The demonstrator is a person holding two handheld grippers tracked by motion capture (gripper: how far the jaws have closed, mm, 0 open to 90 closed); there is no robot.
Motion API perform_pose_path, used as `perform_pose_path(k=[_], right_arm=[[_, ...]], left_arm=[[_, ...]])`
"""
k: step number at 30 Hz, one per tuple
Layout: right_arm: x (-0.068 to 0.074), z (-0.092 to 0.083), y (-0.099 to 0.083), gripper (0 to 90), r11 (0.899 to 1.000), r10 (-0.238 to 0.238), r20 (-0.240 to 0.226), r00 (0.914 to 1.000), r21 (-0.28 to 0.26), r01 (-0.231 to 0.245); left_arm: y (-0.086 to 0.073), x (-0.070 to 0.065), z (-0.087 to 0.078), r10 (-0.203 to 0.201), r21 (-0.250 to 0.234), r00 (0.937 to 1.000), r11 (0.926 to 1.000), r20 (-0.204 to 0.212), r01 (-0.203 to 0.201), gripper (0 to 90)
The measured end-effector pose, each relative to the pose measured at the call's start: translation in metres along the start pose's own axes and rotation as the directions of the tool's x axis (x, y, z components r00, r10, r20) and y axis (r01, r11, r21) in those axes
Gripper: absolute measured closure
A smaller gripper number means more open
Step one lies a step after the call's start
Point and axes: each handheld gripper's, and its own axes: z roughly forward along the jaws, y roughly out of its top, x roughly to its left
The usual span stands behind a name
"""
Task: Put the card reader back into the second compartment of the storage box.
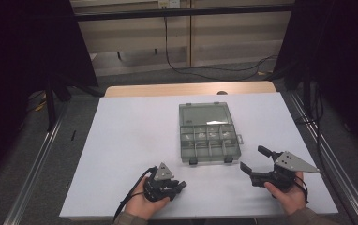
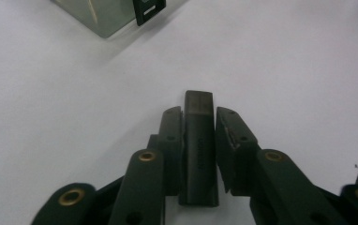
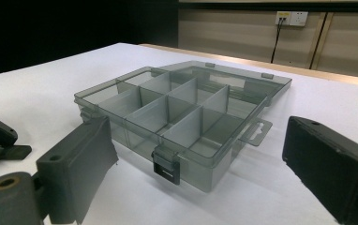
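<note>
held: left gripper jaws closed on a small dark block low over the white table; right gripper jaws wide apart, empty | box: clear divided box lies open, well apart from the block | left: I judge placing the block into a compartment remains

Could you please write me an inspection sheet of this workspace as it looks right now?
Surface: white table top, flat, with a wooden edge at the far side.
Job's things: a clear grey compartment box lies open, lid folded back; a small dark block sits between the left gripper's jaws, which close against its sides.
Clutter: nothing seen on the table.
Grippers: left gripper is held low, near the table's front edge; right gripper has its jaws wide apart with nothing between them, aimed at the box.
Cables: a black cable trails from the left gripper; another cable lies on the floor beyond the table.
Surroundings: dark curtains at both sides, a wall socket behind.
</note>
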Motion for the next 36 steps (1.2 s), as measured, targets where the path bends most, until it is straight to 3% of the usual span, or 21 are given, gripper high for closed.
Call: perform_pose_path(k=[2, 11, 20, 36], right_arm=[[0.000, 0.000, 0.000, 8.3, 1.000, -0.002, 0.002, 1.0000, 0.000, 0.002], [0.001, 0.001, 0.001, 8.5, 1.000, -0.008, -0.002, 1.0000, -0.002, 0.008], [0.001, 0.000, 0.001, 8.5, 1.000, -0.005, -0.010, 0.9999, -0.007, 0.005], [0.002, 0.000, 0.001, 8.5, 1.000, 0.001, -0.015, 0.9999, -0.014, -0.001]], left_arm=[[0.000, -0.002, 0.000, 0.015, 0.007, 0.9997, 0.9999, -0.017, -0.015, 73.6], [0.002, -0.002, 0.000, -0.009, 0.012, 0.9998, 0.9999, -0.015, 0.009, 73.8], [0.006, 0.003, -0.001, -0.059, 0.013, 0.9983, 0.9982, 0.002, 0.059, 74.0], [0.016, 0.014, -0.011, -0.126, -0.060, 0.9918, 0.9901, 0.021, 0.127, 74.0]])
